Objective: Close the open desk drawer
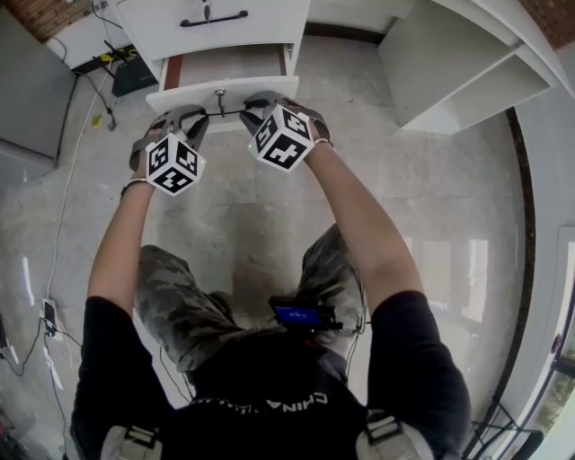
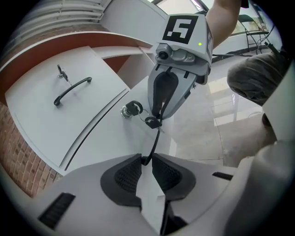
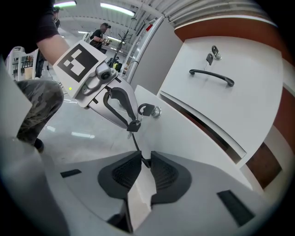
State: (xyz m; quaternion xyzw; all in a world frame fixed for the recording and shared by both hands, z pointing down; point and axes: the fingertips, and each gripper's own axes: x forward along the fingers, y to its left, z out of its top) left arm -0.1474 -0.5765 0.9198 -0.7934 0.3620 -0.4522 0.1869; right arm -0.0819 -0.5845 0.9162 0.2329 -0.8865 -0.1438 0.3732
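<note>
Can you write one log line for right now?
drawer: open | left gripper: shut on handle | right gripper: shut on handle

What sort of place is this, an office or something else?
Likely a big workshop or lab hall rather than an office: long ceiling strip lights, a polished floor with loose cables, and a lone white desk.

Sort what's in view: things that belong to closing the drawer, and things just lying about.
Job: open drawer, its black handle, left hand-held gripper, right hand-held gripper, both shut on the handle.
Lying about: black box, power strip, white shelf unit, closed upper drawer.
</note>
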